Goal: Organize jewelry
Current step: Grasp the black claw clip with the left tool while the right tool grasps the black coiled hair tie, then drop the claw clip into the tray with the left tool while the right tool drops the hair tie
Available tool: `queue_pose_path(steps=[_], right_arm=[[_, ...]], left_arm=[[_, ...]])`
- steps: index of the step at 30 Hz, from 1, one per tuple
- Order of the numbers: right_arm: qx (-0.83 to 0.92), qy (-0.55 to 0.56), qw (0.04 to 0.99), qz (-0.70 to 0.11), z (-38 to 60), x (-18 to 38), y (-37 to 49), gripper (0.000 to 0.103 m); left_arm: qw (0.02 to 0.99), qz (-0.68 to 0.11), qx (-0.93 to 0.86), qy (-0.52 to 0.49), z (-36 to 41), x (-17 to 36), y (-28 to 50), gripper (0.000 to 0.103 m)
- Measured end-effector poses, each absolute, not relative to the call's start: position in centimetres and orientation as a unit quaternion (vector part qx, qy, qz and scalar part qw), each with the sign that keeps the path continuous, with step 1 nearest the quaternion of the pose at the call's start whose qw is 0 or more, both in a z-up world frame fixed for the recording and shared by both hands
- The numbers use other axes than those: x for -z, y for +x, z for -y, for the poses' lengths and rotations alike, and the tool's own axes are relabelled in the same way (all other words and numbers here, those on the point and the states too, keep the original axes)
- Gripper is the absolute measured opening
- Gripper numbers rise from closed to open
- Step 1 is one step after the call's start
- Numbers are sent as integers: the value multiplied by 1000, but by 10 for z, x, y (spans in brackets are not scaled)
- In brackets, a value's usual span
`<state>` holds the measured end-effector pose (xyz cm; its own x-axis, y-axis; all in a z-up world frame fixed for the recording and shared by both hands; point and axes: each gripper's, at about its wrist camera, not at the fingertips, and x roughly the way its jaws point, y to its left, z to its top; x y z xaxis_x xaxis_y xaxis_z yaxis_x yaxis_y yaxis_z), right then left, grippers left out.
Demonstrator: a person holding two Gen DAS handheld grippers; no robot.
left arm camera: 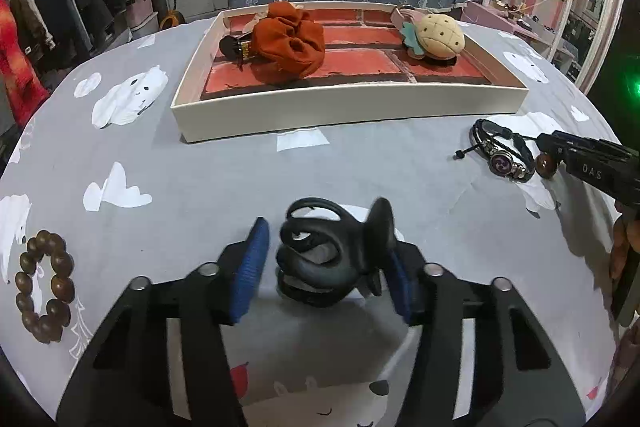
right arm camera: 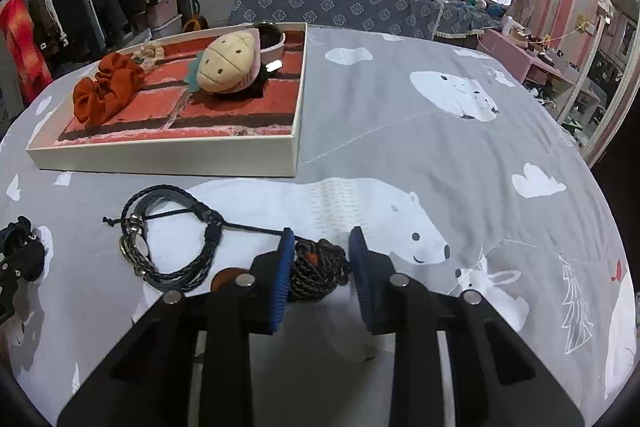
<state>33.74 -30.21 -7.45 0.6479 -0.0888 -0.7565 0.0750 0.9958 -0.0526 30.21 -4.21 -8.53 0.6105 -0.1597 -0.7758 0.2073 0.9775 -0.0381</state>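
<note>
On the surface [left arm camera: 208, 163], the left gripper [left arm camera: 324, 259] is open around a black hair claw [left arm camera: 320, 255]. Right of it, the right gripper [right arm camera: 322, 271] brackets a braided cord bracelet [right arm camera: 320, 269], jaws apart.

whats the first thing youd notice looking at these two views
A black claw hair clip sits between the open left gripper fingers, up close. Beyond it, a white tray with a brick-pattern floor holds an orange scrunchie and a plush pineapple clip. The right gripper straddles a braided cord bundle.
</note>
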Motion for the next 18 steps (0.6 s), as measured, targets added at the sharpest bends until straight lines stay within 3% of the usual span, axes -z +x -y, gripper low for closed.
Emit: queue_pose_path(steps=[3, 18], right_arm=[[43, -2, 909, -414, 304, 74, 336, 24], [37, 10, 928, -372, 305, 50, 329, 23]], left_arm=[[897, -428, 110, 29, 44, 85, 301, 44], [905, -410, 111, 15, 40, 70, 299, 43]])
